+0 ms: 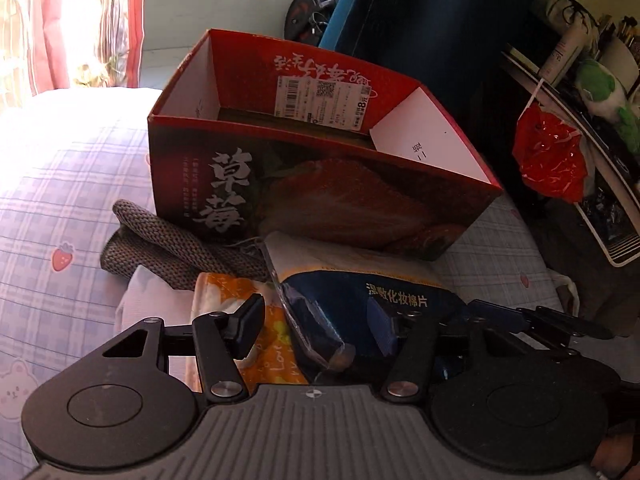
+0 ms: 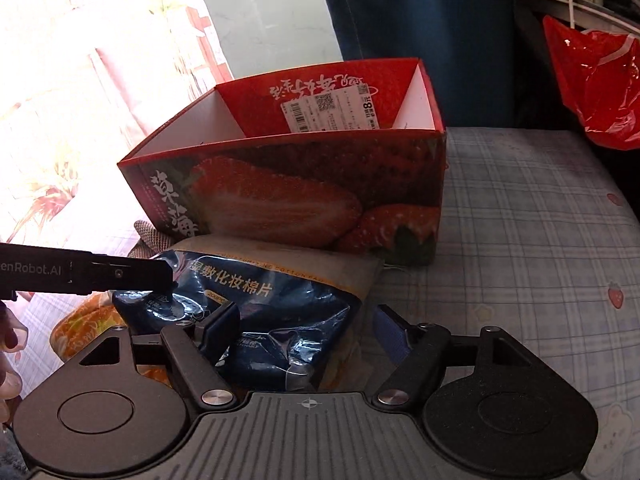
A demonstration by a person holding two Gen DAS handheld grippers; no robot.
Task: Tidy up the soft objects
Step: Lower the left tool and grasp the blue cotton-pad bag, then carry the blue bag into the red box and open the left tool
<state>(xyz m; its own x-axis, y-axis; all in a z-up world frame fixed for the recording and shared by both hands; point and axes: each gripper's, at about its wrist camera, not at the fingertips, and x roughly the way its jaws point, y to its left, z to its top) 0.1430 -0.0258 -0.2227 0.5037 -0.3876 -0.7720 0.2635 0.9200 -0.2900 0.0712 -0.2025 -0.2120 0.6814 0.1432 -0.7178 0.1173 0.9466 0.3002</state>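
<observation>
Nothing boxed yet! Grey knit cloth (image 1: pixel 172 248) and orange towel (image 1: pixel 224 292) wait on the bed. Left gripper (image 1: pixel 316 332) and right gripper (image 2: pixel 308 332), jaws agape, straddle the blue cotton-pad bag (image 2: pixel 280 320) before the empty strawberry box (image 1: pixel 320 200).

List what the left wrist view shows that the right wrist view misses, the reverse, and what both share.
Only the left wrist view: a green and white plush toy on the cluttered shelf at right, and most of the grey knitted cloth beside the box.

Only the right wrist view: the left gripper's black finger reaching onto the bag from the side, and a tall white panel behind the box.

Both: the open red strawberry-print cardboard box, the shiny blue cotton-pad bag, the orange patterned cloth, the red plastic bag, and the plaid bedsheet.
</observation>
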